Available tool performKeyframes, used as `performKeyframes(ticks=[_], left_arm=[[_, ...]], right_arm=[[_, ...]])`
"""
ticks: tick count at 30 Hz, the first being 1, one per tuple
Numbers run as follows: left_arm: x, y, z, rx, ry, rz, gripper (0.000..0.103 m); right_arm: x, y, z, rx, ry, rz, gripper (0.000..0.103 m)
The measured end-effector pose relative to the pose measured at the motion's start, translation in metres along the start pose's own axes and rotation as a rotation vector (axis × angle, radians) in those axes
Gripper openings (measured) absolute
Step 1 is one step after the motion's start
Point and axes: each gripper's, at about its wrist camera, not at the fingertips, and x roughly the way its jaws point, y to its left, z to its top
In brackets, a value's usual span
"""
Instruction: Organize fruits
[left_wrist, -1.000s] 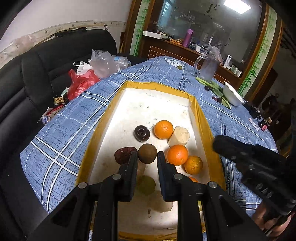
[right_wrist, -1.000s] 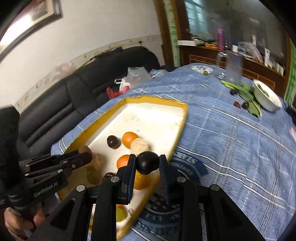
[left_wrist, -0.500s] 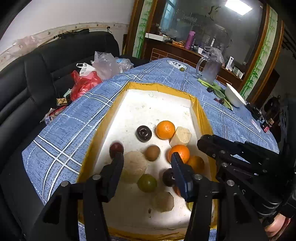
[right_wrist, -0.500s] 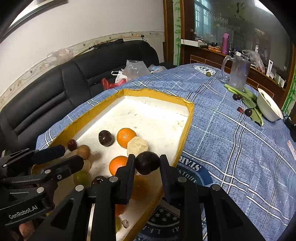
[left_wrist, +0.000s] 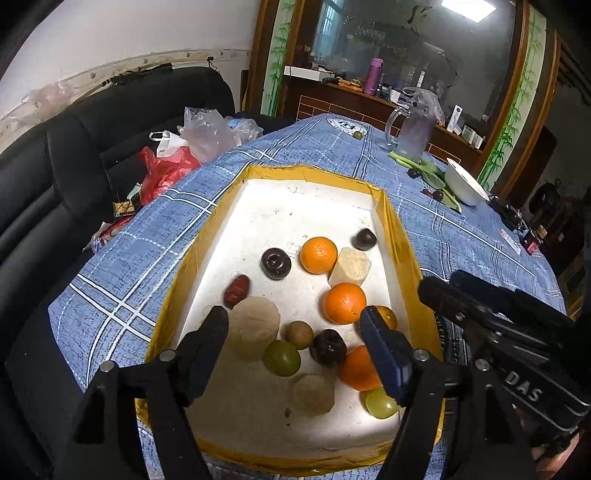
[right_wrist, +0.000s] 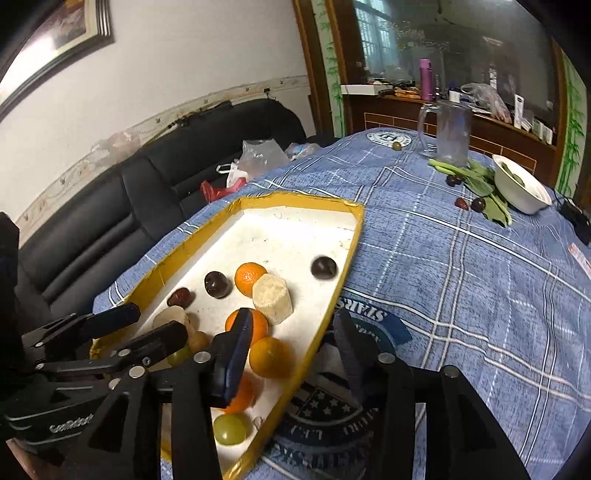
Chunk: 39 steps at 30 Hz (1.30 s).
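While the left wrist view looks straight down into the yellow-rimmed tray, the whole spread of fruit is laid out there: three oranges, a smaller orange half hidden by a fingertip, two green fruits, a brown round fruit, a red date, three dark round fruits and three pale cut chunks. A dark fruit is seen lying alone near the tray's right wall, apart from the rest. From the right wrist view the same dark fruit is shown on the white floor close to the rim, and more of the blue checked tablecloth is taken in, with a glass pitcher, a white bowl, green leaves and a few small dark fruits beside them; the near fruits are partly hidden there by black fingers.

The left gripper is held pitched downward over the near end of the tray, its jaws opening, with nothing pressed between the pads though the brown fruit and a chunk lie below the gap. The right gripper is tilted down astride the tray's right rim, jaws opening and empty. A hand is glimpsed at the lower right edge of the left view.
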Motion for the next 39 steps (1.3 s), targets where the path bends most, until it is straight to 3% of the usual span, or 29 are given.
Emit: performKeyframes(ticks=[7, 10, 20, 27, 32, 35, 39], left_arm=[[-0.009, -0.008, -0.002, 0.027, -0.021, 0.035, 0.075], [-0.015, -0.013, -0.003, 0.038, -0.038, 0.052, 0.081], [-0.04, -0.023, -0.007, 0.071, -0.118, 0.135, 0.085], [-0.08, -0.027, -0.014, 0.061, -0.297, 0.283, 0.097], [-0.118, -0.03, -0.026, 0.033, -0.469, 0.327, 0.103], [-0.145, -0.033, -0.034, 0.027, -0.569, 0.297, 0.103], [-0.156, -0.031, -0.038, 0.014, -0.573, 0.219, 0.103]], right_arm=[[-0.017, -0.008, -0.013, 0.056, -0.017, -0.004, 0.055], [-0.023, -0.009, -0.02, 0.067, -0.019, -0.007, 0.055], [-0.043, 0.0, -0.035, 0.055, -0.047, -0.02, 0.06], [-0.062, 0.01, -0.045, 0.036, -0.08, -0.025, 0.065], [-0.076, 0.022, -0.053, 0.011, -0.107, -0.037, 0.066], [-0.085, 0.029, -0.057, -0.002, -0.124, -0.042, 0.067], [-0.096, 0.036, -0.063, -0.014, -0.145, -0.047, 0.069]])
